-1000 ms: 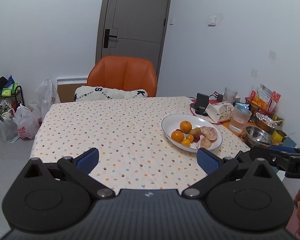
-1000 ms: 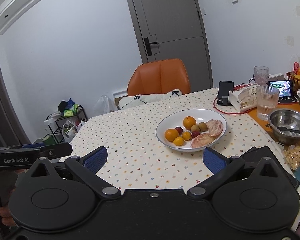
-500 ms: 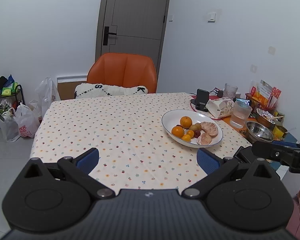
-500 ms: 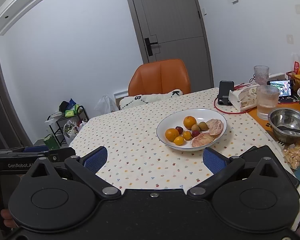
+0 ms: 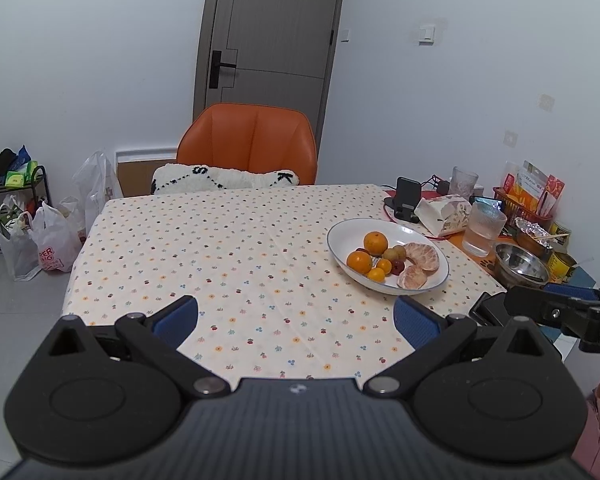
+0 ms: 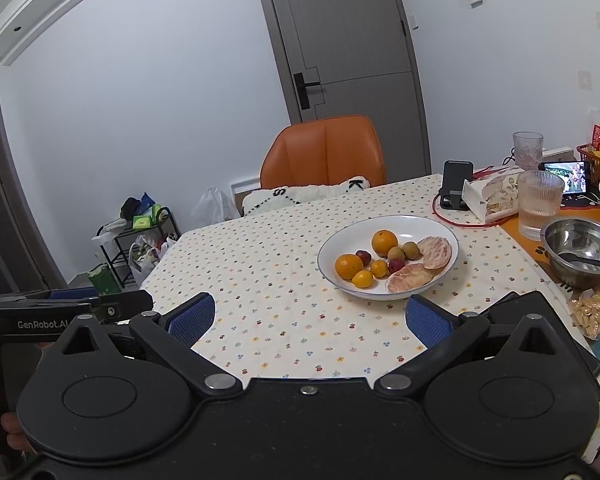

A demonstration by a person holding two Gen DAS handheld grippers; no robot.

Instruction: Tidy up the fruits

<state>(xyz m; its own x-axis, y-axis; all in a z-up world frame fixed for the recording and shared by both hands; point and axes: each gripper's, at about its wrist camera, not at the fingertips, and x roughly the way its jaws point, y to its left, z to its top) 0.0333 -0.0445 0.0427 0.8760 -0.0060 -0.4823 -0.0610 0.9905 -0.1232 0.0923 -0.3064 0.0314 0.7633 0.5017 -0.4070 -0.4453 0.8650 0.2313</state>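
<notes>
A white plate (image 5: 340, 236) (image 6: 424, 226) sits on the right half of the dotted tablecloth. It holds several fruits: oranges (image 5: 375, 241) (image 6: 384, 241), small green and red fruits (image 6: 396, 266), and two peeled pomelo pieces (image 5: 423, 256) (image 6: 435, 252). My left gripper (image 5: 296, 320) hovers open over the near table edge, left of the plate, nothing between its blue pads. My right gripper (image 6: 310, 318) is open too, just short of the plate, nothing held. Each gripper shows at the edge of the other's view.
An orange chair (image 5: 247, 144) with a white cushion stands at the far side of the table. At the right are a phone stand (image 6: 454, 184), tissue box (image 6: 496, 196), glass of water (image 6: 538, 204), steel bowl (image 6: 580, 248) and snack packets. Bags and a rack stand on the floor at left (image 5: 32, 240).
The left wrist view has drawn back and risen a little, so the plate looks smaller and farther. The right gripper has barely moved. Both stay open.
</notes>
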